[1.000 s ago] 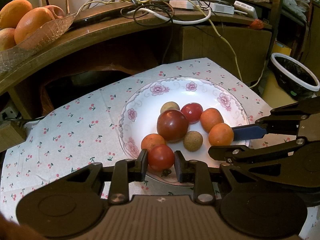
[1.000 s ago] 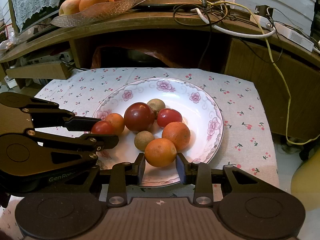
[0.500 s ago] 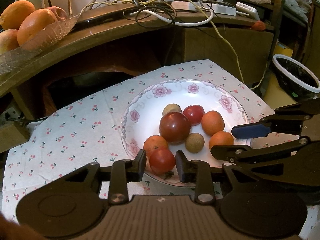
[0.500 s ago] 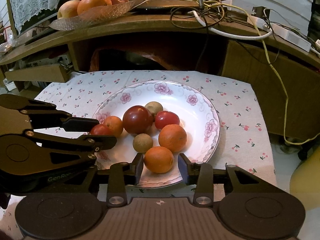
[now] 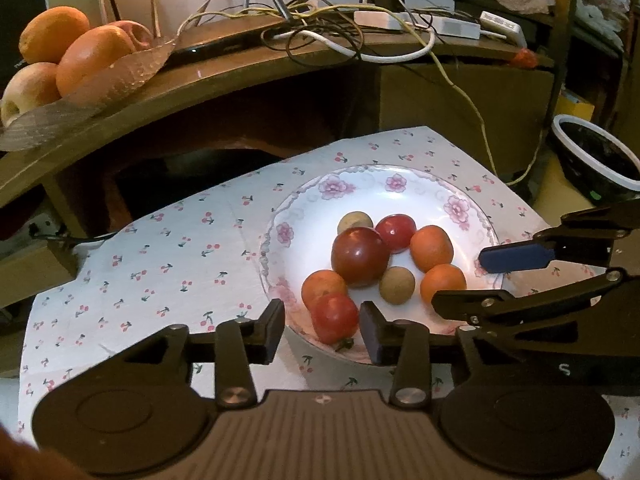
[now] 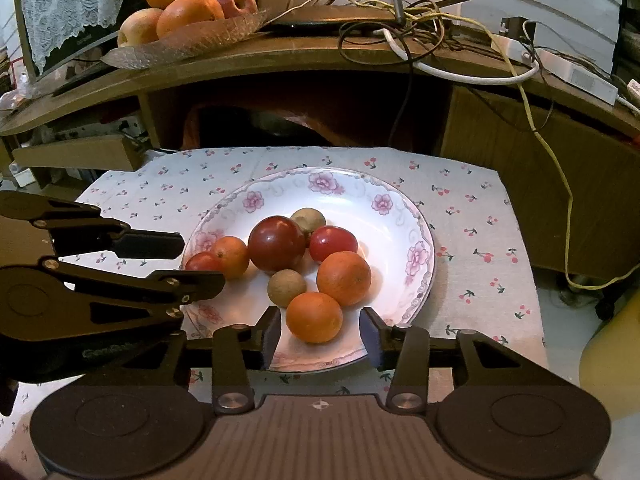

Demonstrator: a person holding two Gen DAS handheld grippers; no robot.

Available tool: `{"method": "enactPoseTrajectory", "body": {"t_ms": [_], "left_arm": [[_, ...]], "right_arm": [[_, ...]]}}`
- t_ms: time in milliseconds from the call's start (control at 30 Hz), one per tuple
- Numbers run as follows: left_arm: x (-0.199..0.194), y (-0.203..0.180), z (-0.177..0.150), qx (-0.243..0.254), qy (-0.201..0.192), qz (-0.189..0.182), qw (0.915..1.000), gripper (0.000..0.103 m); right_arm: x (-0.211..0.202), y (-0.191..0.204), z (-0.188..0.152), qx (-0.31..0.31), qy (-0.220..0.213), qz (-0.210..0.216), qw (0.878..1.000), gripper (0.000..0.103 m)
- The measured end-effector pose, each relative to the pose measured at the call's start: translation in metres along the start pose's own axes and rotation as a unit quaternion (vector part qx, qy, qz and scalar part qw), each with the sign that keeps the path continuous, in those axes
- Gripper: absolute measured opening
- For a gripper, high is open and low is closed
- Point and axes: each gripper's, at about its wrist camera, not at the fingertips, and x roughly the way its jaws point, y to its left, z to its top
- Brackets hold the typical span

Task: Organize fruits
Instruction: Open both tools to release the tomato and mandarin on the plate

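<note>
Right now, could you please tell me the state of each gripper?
Left gripper: open, jaws just opened, red tomato between them, released.
Right gripper: open, jaws just opened, orange fruit between them, released.

dim room; cluttered curved wooden shelf point(image 6: 320, 54) behind a cherry-print tablecloth point(image 6: 472, 216).

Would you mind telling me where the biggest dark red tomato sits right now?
In the right wrist view, the dark red tomato lies mid-plate, left of the smaller red tomato, with a brown fruit just in front of it.
</note>
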Motion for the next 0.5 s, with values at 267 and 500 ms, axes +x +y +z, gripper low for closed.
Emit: {"method": "enactPoseTrajectory", "body": {"t_ms": [267,500], "left_arm": [[-0.0066,0.0024,-0.002,-0.011,-0.003,0.017,0.9998,0.059],[-0.0086,0.0061,-0.0031,-0.023,-0.006,0.034,0.9991,0.071]], "right_arm": [[-0.0048,-0.0003,-0.0011,0.001,-0.004,-0.002,1.0,0.052],[-0.0064,-0.002,-0.0009,0.004,-0.006,-0.005,1.0,0.057]]}}
